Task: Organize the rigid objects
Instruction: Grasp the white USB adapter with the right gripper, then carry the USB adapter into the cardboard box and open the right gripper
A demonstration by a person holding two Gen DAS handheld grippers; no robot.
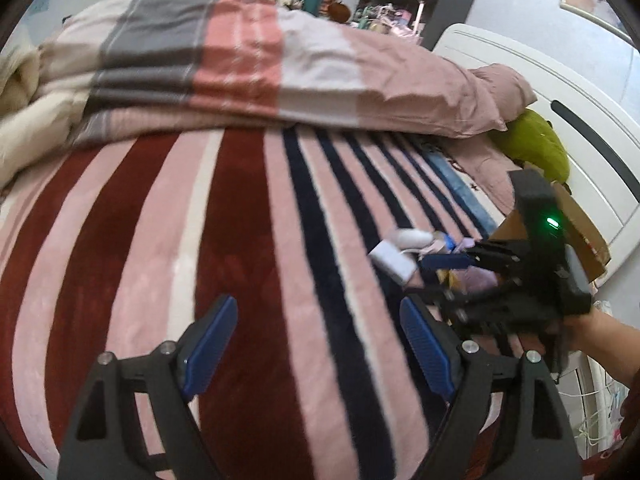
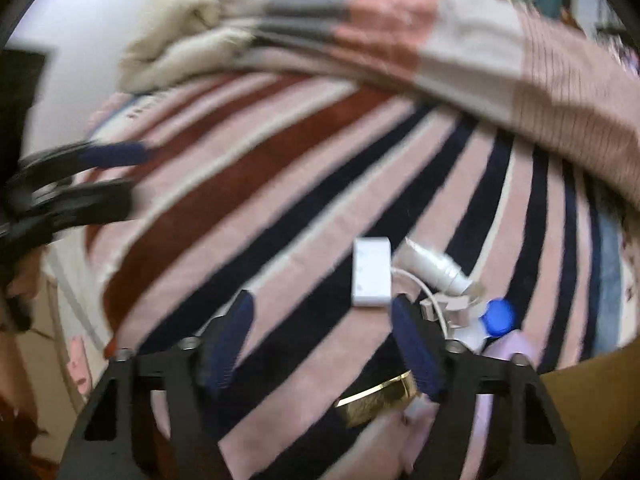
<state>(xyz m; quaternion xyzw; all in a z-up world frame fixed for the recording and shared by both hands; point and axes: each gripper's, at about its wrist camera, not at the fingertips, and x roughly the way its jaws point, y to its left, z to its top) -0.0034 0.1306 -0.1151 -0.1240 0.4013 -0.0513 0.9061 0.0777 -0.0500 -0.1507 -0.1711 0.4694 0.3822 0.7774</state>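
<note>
A small pile of rigid objects lies on the striped bed blanket (image 2: pixel 280 184): a white rectangular adapter box (image 2: pixel 371 271) with a cable, a white tube (image 2: pixel 434 266), a bottle with a blue cap (image 2: pixel 498 317) and a gold bar-shaped item (image 2: pixel 378 398). My right gripper (image 2: pixel 322 332) is open and empty, just short of the pile. The pile also shows in the left wrist view, with the white box (image 1: pixel 392 261). My left gripper (image 1: pixel 316 340) is open and empty over the blanket, left of the right gripper (image 1: pixel 440 276).
A folded striped duvet (image 1: pixel 224 60) and pink pillow (image 1: pixel 472 92) lie at the back of the bed. A cardboard box (image 1: pixel 576 224) stands at the right edge by the white headboard (image 1: pixel 580 112). A green cushion (image 1: pixel 536 144) is beside it.
</note>
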